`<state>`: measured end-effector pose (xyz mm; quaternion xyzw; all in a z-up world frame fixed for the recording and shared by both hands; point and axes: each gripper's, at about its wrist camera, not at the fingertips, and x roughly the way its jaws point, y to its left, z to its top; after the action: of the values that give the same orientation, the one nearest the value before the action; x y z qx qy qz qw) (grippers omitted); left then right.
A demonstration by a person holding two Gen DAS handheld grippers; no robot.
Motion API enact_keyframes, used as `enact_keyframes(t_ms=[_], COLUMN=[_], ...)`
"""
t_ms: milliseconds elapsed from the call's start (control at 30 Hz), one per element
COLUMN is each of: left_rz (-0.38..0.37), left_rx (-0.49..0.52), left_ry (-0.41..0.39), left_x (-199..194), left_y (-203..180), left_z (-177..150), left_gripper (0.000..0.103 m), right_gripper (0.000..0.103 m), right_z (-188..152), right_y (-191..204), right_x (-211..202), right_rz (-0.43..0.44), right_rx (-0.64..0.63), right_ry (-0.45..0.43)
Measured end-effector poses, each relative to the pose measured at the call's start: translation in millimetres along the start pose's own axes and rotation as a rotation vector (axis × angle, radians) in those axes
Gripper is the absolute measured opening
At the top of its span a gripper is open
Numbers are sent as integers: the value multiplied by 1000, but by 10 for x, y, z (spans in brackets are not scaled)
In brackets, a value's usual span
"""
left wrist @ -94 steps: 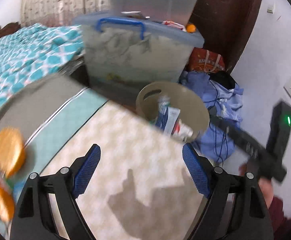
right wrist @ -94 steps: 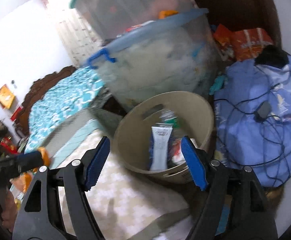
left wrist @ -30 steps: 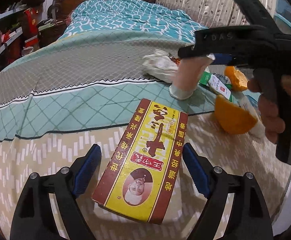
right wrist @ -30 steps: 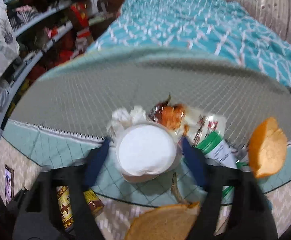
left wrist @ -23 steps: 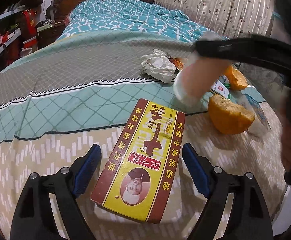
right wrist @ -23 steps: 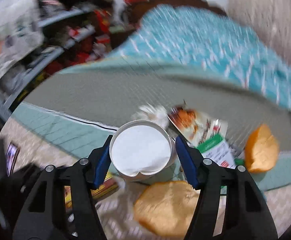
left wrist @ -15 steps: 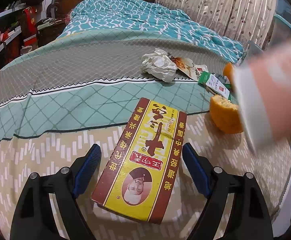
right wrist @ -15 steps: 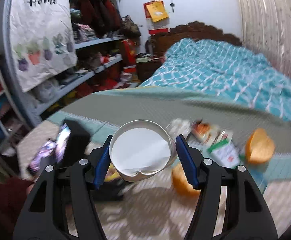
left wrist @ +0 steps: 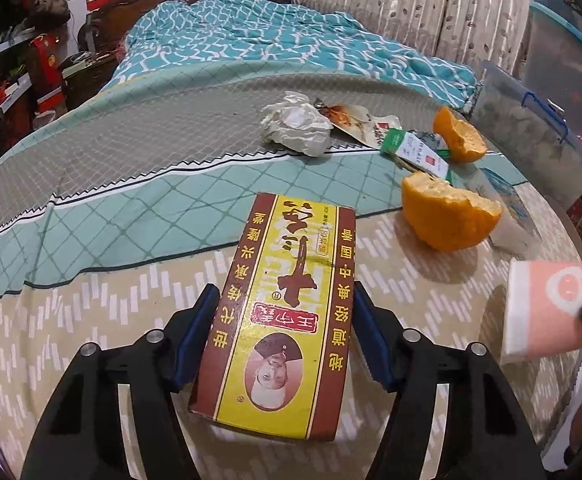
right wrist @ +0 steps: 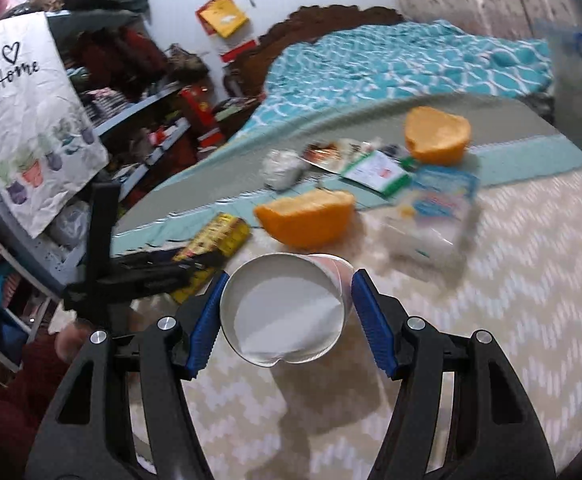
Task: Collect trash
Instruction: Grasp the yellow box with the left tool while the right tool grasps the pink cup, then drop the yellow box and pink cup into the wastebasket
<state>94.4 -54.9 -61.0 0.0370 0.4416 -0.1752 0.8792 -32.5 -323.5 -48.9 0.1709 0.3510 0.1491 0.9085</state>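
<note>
A yellow and brown carton [left wrist: 291, 360] lies flat on the patterned bed cover. My left gripper [left wrist: 283, 290] straddles its near half, jaws closing, and both blue pads [left wrist: 201, 324] meet the carton's long sides. My right gripper [right wrist: 291, 276] is shut on a pink and white paper cup [right wrist: 287, 312], held on its side above the cover with its open mouth facing the camera. In the left wrist view that cup [left wrist: 547, 308] hangs at the right edge. The right wrist view shows the carton [right wrist: 215, 240] held in the left gripper [right wrist: 179, 270].
Two orange peel halves [left wrist: 447, 216] [left wrist: 457, 136], a crumpled tissue [left wrist: 295, 128], snack wrappers [left wrist: 415, 150] and a clear plastic bag [left wrist: 507, 208] lie further back on the cover. Clear storage bins [left wrist: 531, 128] stand at the right; cluttered shelves [right wrist: 131, 120] line the left.
The left jaws have narrowed onto the carton's sides. The right gripper has carried the cup away from the far trash pile toward the near right side of the bed.
</note>
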Motion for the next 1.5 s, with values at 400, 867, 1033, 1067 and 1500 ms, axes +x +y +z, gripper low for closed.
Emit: enact_keyframes(t_ms=[400,867,1033,1067,1500], left_rz=[-160,-258,-316,-327,-524], left_rx=[63,107,139,153,463], left_ry=[41,112,132,135,187], left_x=[-253,-295,-252,-240,326], left_y=[-453,-927,-1156,-1225,-3263], left_z=[-331,-397,-292,-272,490], left_gripper=[61,59,59,59,59], right_gripper=[77,66,62,62,63], right_z=[-459,-484,-517,-511,-416], right_y=[-278,-184,-414,-488,-2227], right_x=[-208,-29,-307,-371,-1574], right_rz=[-42,-37,-66,-77,-396], right_rx=[-17,-137,-65,-41,414], right_ry=[83,141,50,32,-268])
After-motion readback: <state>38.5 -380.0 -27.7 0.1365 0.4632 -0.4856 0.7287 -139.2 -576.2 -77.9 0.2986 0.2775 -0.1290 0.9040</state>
